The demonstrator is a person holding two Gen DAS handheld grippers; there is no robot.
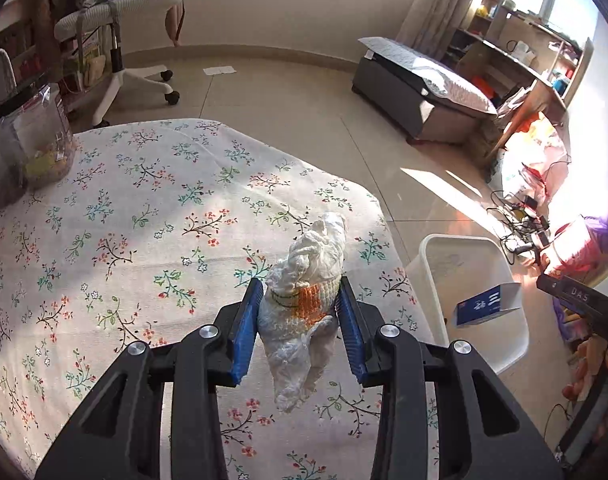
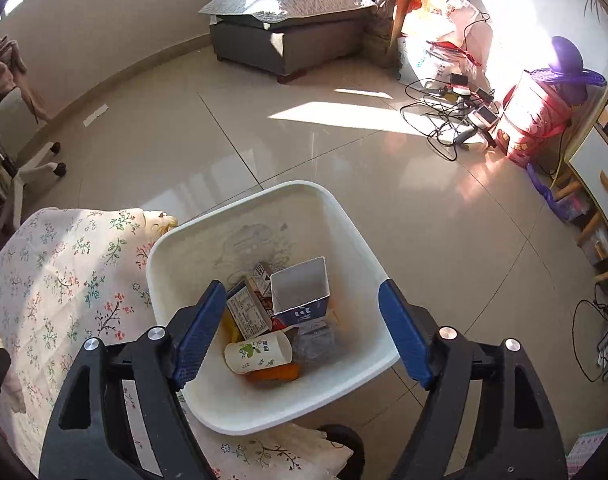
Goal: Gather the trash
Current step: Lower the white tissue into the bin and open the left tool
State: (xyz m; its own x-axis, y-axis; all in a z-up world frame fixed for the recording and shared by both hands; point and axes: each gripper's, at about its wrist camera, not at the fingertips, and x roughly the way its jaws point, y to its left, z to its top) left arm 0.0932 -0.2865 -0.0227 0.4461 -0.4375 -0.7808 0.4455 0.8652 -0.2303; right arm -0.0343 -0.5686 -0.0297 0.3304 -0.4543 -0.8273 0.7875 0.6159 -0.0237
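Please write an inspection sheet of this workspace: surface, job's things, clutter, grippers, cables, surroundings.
Surface: floral cloth covers the table.
Job's things: crumpled wrapper, white with an orange patch, lifted above the cloth; white bin beside the table holds a blue box, a paper cup and other packets.
Clutter: clear container on the cloth's far corner.
Grippers: left gripper shut on the wrapper; right gripper open and empty above the bin.
Cables: tangle on the sunlit floor.
Surroundings: office chair, grey ottoman, bags by the wall.

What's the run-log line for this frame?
left gripper: shut on crumpled tissue | right gripper: open over bin | phase: dropping trash
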